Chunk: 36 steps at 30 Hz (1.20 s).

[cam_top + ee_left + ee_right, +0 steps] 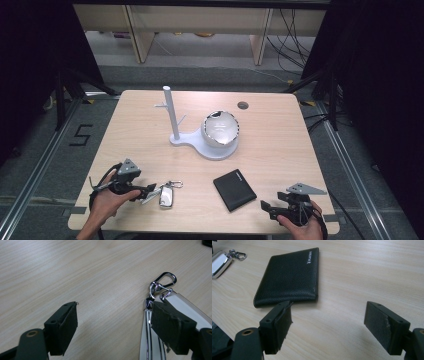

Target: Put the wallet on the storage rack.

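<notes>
Altogether one key fob (166,197), one wallet (234,189), two grippers, left (148,192) and right (263,207), fingers apart on both.

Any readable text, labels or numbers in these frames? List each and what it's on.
"5": black mark on the floor left of the table.
Small white print on the wallet, near its edge: too small and blurred to read.
Nothing legible on the key fob, the white stand or the bowl.
</notes>
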Available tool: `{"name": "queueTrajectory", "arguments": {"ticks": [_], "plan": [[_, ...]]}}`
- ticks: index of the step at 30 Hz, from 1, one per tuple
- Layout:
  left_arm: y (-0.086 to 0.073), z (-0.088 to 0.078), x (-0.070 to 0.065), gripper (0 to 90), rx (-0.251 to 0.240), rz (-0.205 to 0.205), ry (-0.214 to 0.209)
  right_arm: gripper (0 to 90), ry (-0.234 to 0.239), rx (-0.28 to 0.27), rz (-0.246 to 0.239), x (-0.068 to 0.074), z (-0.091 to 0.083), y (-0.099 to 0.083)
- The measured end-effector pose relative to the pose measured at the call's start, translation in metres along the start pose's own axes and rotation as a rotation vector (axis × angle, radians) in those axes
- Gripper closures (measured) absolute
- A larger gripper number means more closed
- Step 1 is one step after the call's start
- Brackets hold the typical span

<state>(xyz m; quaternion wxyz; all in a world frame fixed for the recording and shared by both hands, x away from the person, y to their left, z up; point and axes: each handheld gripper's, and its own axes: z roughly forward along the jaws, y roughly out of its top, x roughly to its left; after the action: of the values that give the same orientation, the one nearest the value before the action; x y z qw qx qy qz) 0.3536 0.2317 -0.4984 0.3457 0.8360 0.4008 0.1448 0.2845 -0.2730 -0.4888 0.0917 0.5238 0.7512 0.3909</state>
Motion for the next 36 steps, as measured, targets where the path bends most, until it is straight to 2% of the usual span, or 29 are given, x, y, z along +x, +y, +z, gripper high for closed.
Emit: {"name": "queueTrajectory", "arguments": {"ticks": [1, 2, 3, 4, 5, 6, 9, 10, 13, 14, 15, 16, 18, 19, 20, 24, 25, 27, 30, 36], "plan": [[0.0, 0.0, 0.0, 21.4, 0.0, 0.0, 0.0, 22.8, 0.0, 0.0, 0.0, 0.0, 0.0, 0.0], [0.002, -0.001, -0.001, 21.6, 0.016, 0.008, 0.002, 22.9, -0.002, -0.004, -0.032, -0.003, 0.0, 0.001], [0.002, -0.001, -0.001, 21.5, 0.016, 0.008, 0.002, 22.9, -0.002, -0.004, -0.032, -0.003, 0.0, 0.001], [0.002, -0.001, -0.002, 21.5, -0.001, 0.001, -0.008, 23.1, 0.019, -0.001, -0.023, -0.002, 0.0, 0.0], [0.004, -0.001, -0.003, 21.6, 0.002, 0.01, -0.009, 23.7, 0.007, 0.003, -0.018, -0.001, 0.001, 0.0], [0.006, -0.002, -0.004, 21.9, -0.001, 0.015, -0.01, 25.7, 0.031, 0.007, -0.018, 0.001, -0.002, 0.0], [0.01, -0.001, -0.007, 23.7, -0.009, 0.01, -0.026, 26.3, 0.028, 0.022, -0.006, 0.005, -0.003, 0.001], [0.015, 0.0, -0.012, 24.4, -0.017, 0.026, -0.043, 26.4, 0.054, 0.017, -0.001, 0.008, -0.004, 0.0], [0.022, 0.002, -0.016, 28.4, -0.013, 0.04, -0.058, 26.4, 0.059, 0.022, -0.014, 0.008, -0.005, 0.0], [0.031, 0.007, -0.024, 29.0, -0.011, 0.068, -0.074, 26.4, 0.092, 0.025, 0.007, 0.009, -0.003, -0.002], [0.031, 0.007, -0.024, 30.4, -0.011, 0.068, -0.074, 26.4, 0.092, 0.025, 0.007, 0.009, -0.003, -0.002], [0.038, 0.01, -0.029, 33.2, -0.007, 0.097, -0.094, 26.4, 0.111, 0.033, 0.014, 0.011, -0.002, -0.002], [0.044, 0.014, -0.034, 35.3, -0.004, 0.111, -0.103, 26.6, 0.118, 0.039, 0.03, 0.014, -0.003, -0.002], [0.048, 0.016, -0.037, 38.2, 0.0, 0.127, -0.11, 27.0, 0.111, 0.036, 0.0, 0.014, -0.002, -0.002], [0.052, 0.019, -0.04, 39.8, 0.001, 0.134, -0.115, 27.0, 0.139, 0.032, 0.03, 0.017, -0.001, -0.003], [0.064, 0.029, -0.048, 42.4, 0.01, 0.154, -0.146, 27.0, 0.132, 0.051, 0.027, 0.018, -0.002, -0.002], [0.066, 0.032, -0.051, 44.0, 0.019, 0.161, -0.153, 27.0, 0.137, 0.039, -0.01, 0.016, 0.0, -0.002], [0.069, 0.034, -0.053, 43.9, 0.022, 0.171, -0.161, 27.0, 0.137, 0.043, 0.004, 0.017, -0.001, -0.002], [0.073, 0.039, -0.057, 43.1, 0.039, 0.18, -0.174, 27.0, 0.133, 0.043, 0.0, 0.017, -0.001, -0.003], [0.077, 0.044, -0.059, 42.0, 0.041, 0.181, -0.185, 27.0, 0.137, 0.041, -0.001, 0.017, -0.001, -0.003]]}}
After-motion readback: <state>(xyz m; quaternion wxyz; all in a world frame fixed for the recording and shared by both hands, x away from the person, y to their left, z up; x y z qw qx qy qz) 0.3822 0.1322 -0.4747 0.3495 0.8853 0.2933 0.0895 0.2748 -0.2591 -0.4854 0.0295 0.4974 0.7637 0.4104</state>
